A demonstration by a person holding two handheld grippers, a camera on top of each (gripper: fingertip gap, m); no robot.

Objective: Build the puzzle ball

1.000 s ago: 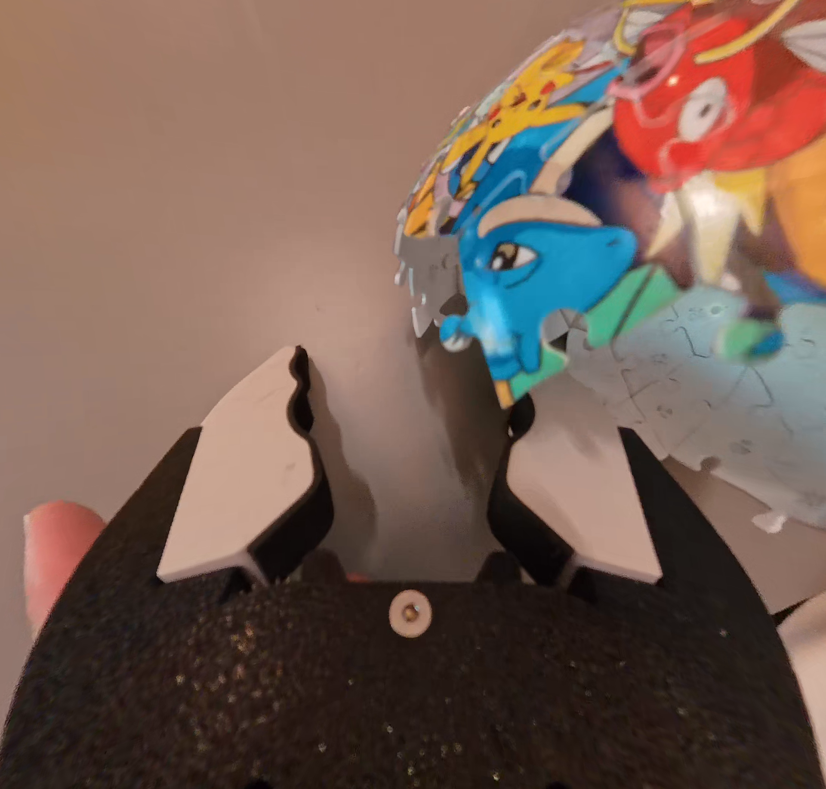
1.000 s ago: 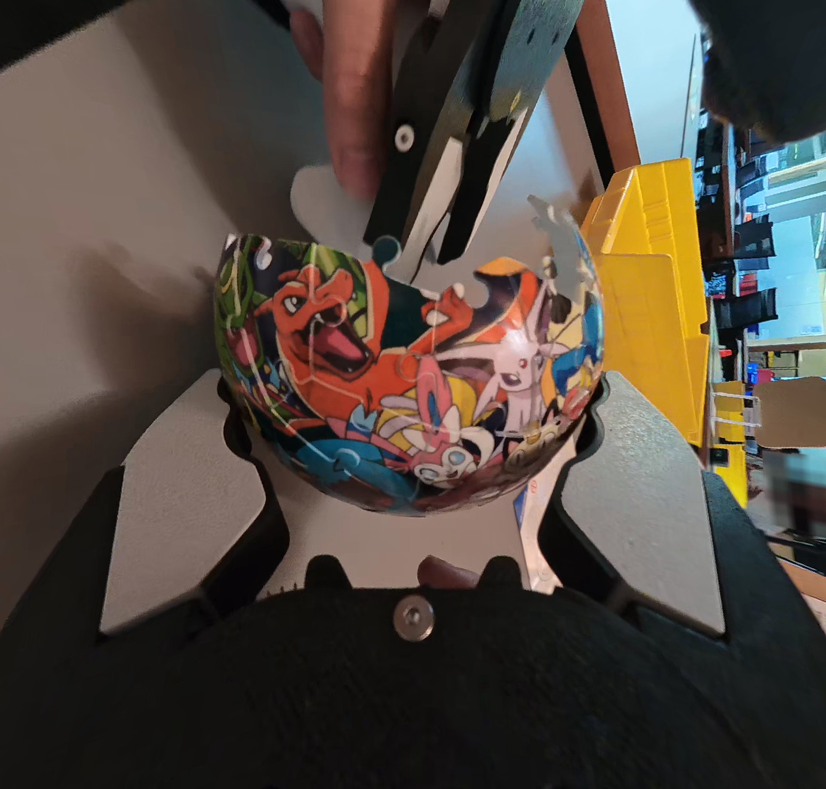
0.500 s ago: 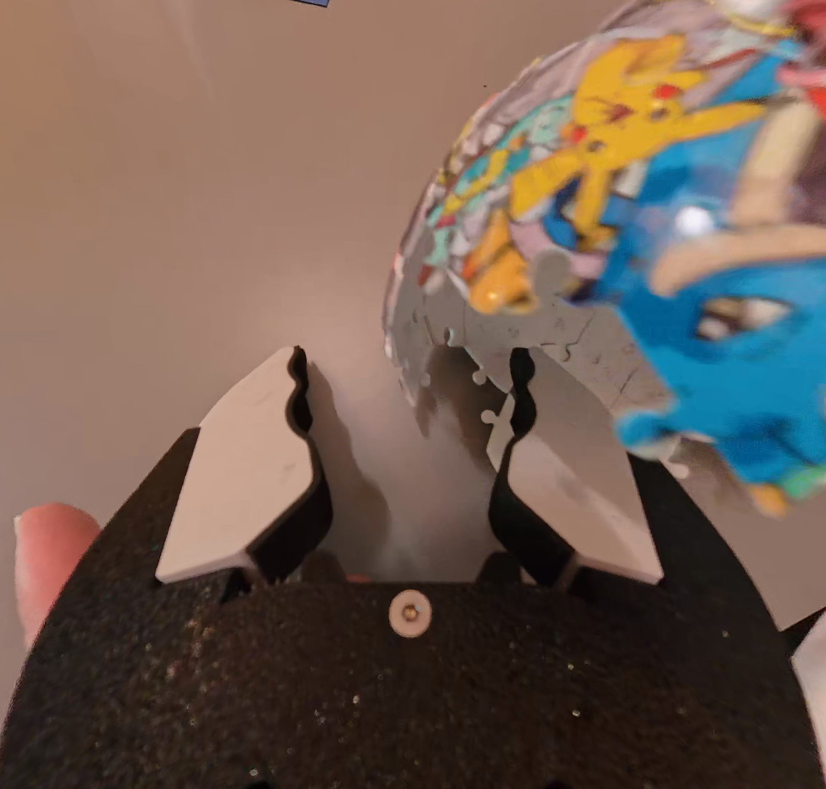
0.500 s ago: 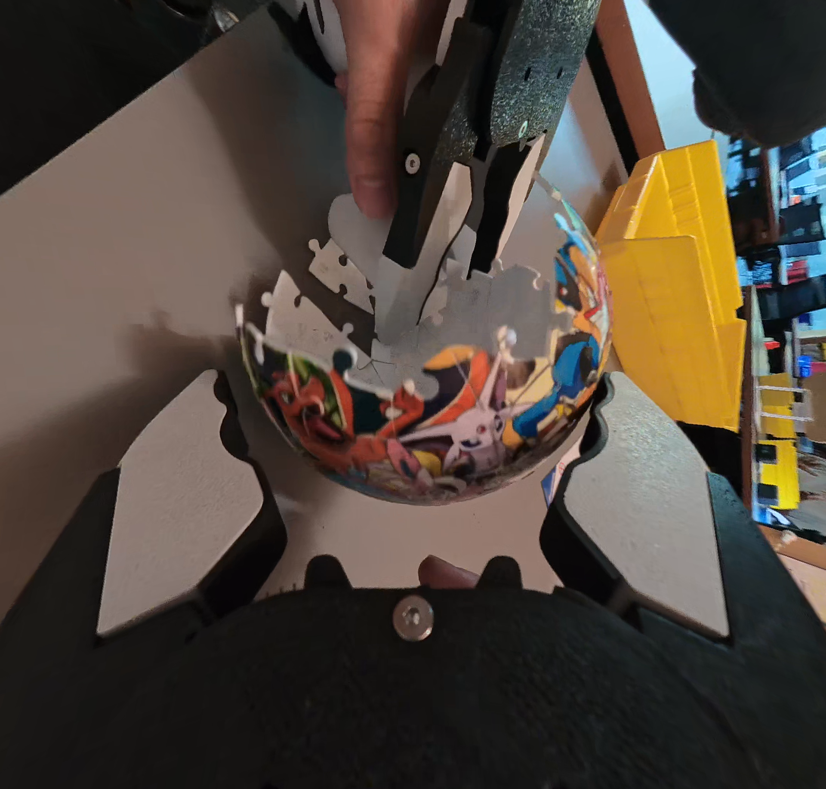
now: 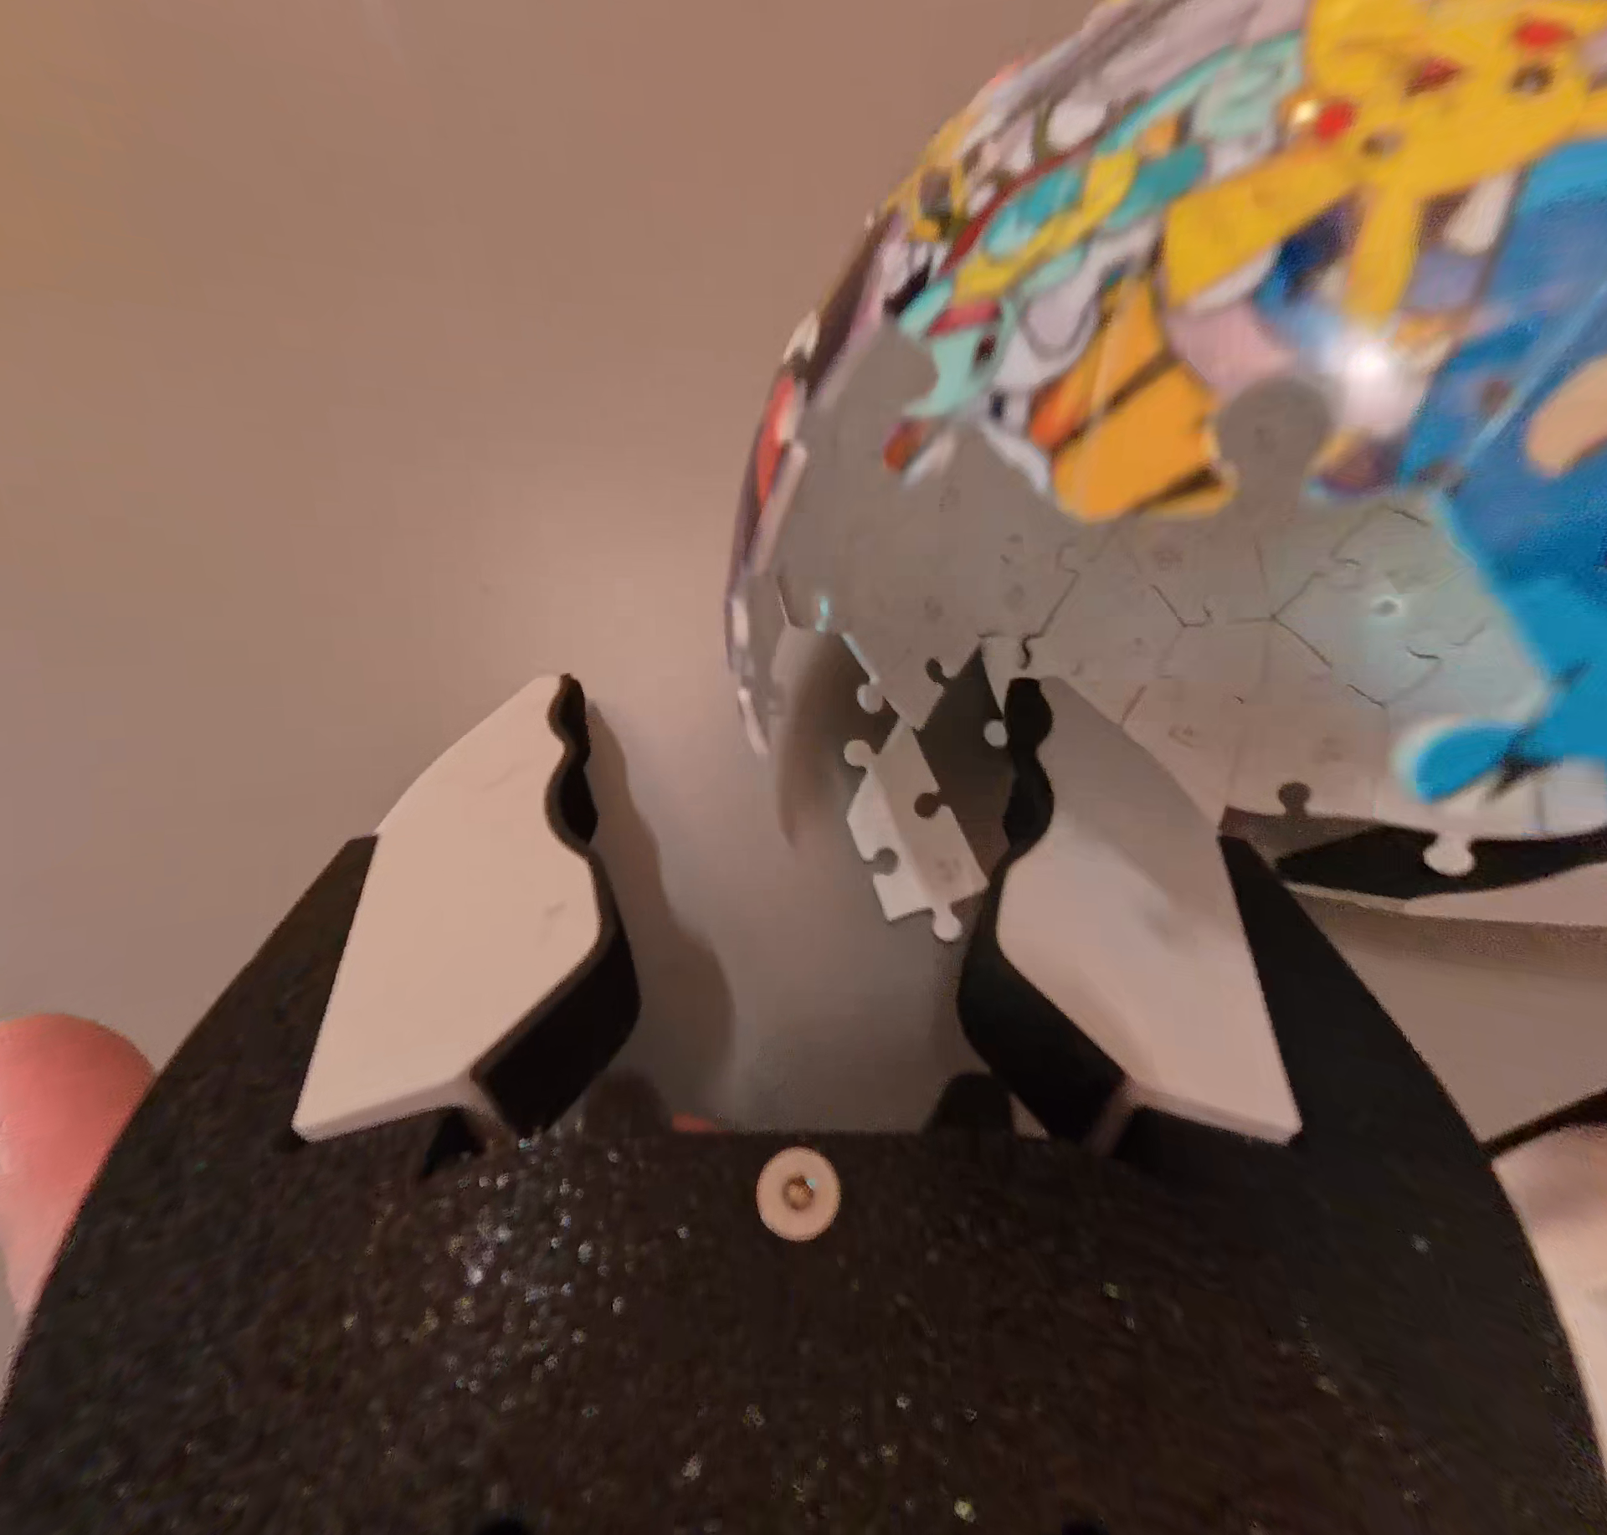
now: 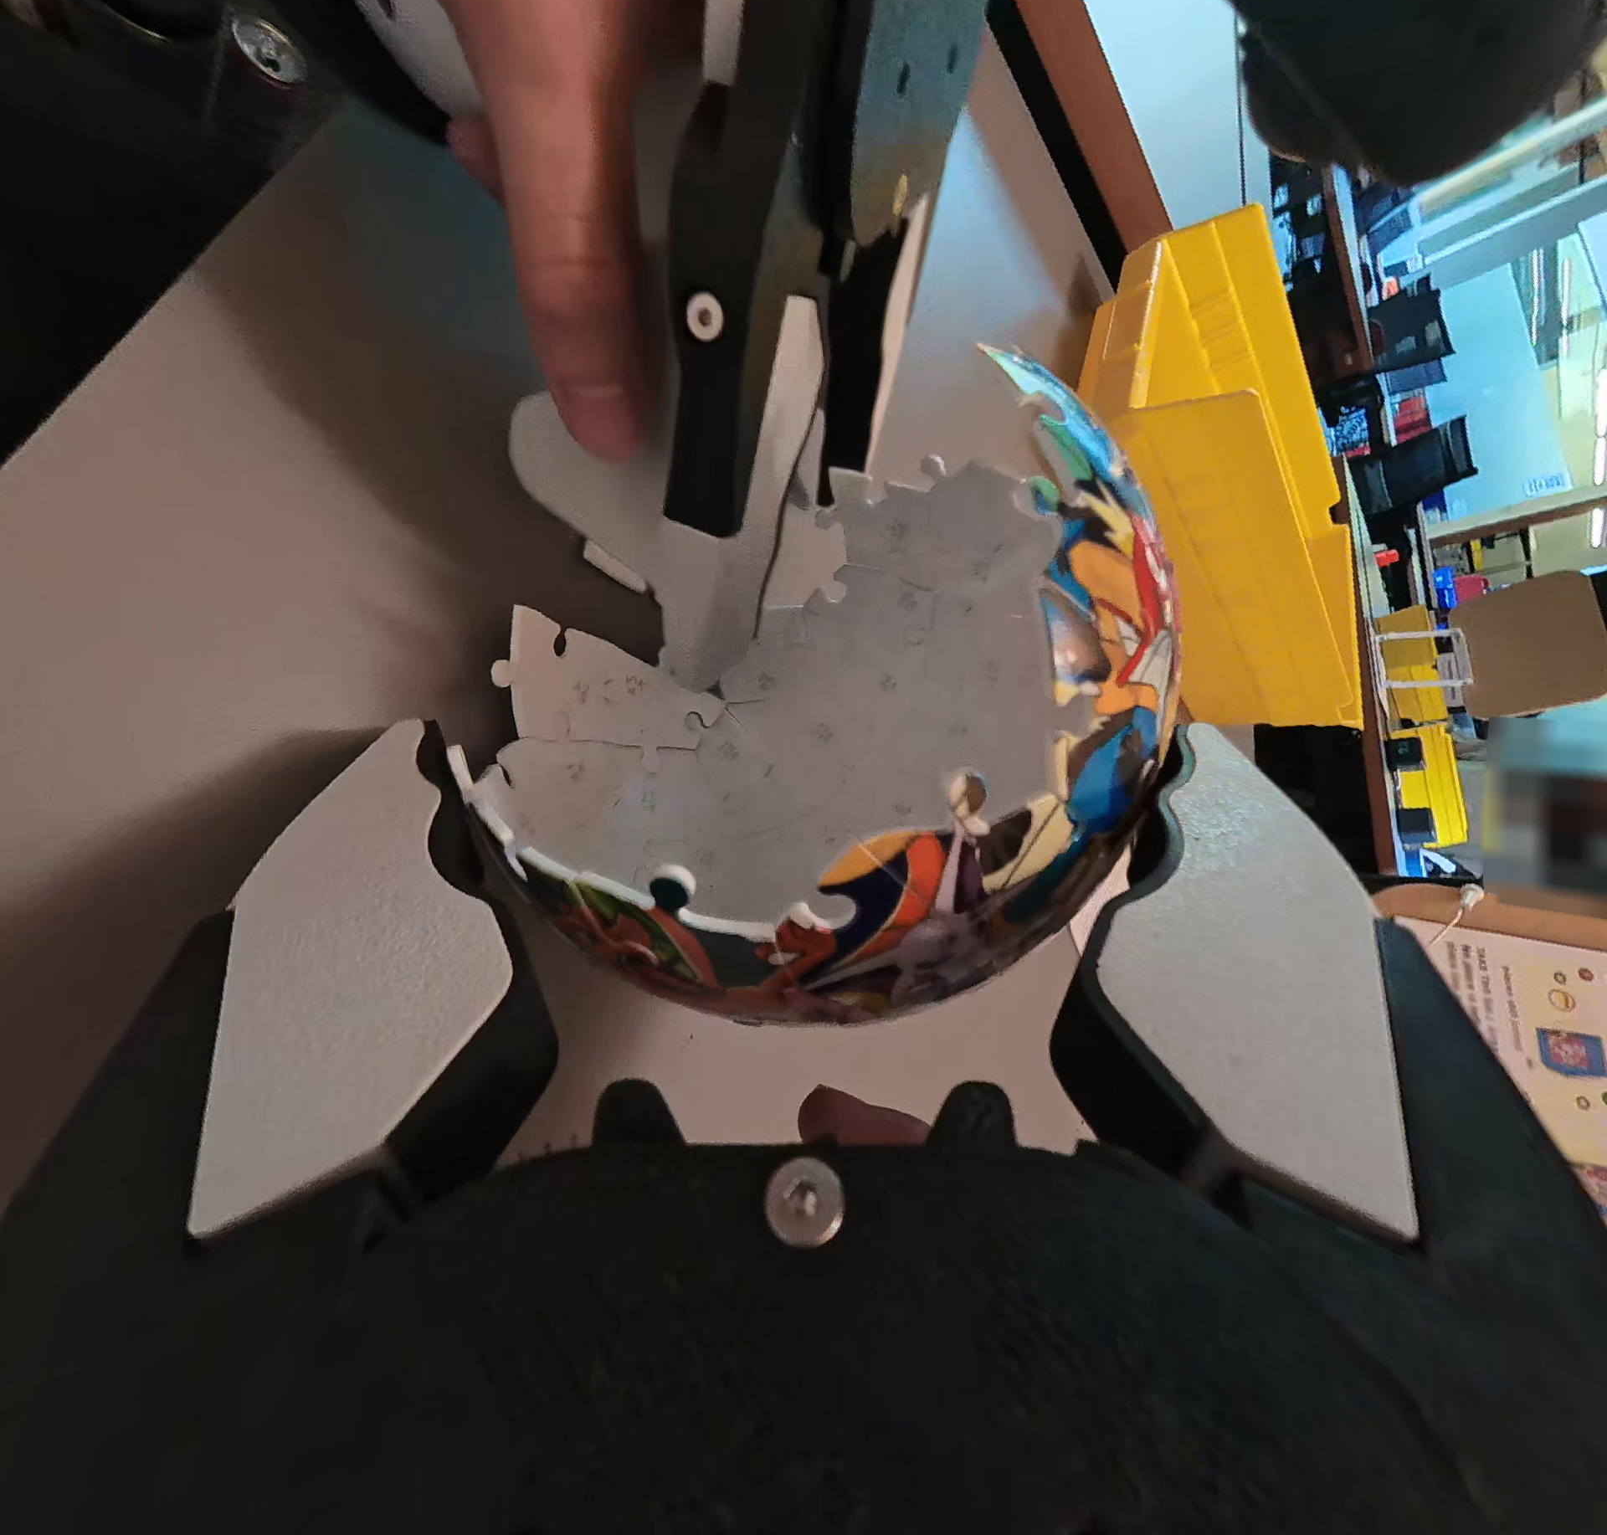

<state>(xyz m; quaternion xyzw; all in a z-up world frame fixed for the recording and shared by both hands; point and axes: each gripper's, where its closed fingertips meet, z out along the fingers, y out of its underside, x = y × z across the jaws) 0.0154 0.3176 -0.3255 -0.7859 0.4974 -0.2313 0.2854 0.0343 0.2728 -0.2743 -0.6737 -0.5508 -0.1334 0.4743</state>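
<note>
Glossy printed card, cartoon figures in yellow, blue, orange and red: the puzzle ball (image 6: pixel 913 763), part-built, an open bowl-shaped shell with a jagged rim of tabs and sockets, its plain grey-white inside turned toward the right wrist camera.

Location — raised above the grey table (image 6: pixel 287 415), cradled between the 2 fingers of the right gripper (image 6: pixel 804 815). Jaws spread wide; the notched tip of each finger presses the shell's outer wall, 1 on each side, so the ball is clamped.

Left gripper (image 5: pixel 796 763) — comes in from above in the right wrist view, its tips (image 6: pixel 722 624) reaching into the open side of the shell near the rim. In its own view the jaws stand apart at a moderate gap; the ball (image 5: pixel 1217 415) sits at upper right, blurred, and the right-hand finger lies against the shell's pale edge. A white piece with tabs (image 5: pixel 913 832) shows just inside that finger; whether it is gripped or merely part of the rim cannot be told.

Also present: a person's thumb (image 6: pixel 574 276) alongside the left gripper; yellow bins (image 6: pixel 1217 484) stacked beyond the table's right edge; a printed sheet (image 6: pixel 1530 1041) at far right.
</note>
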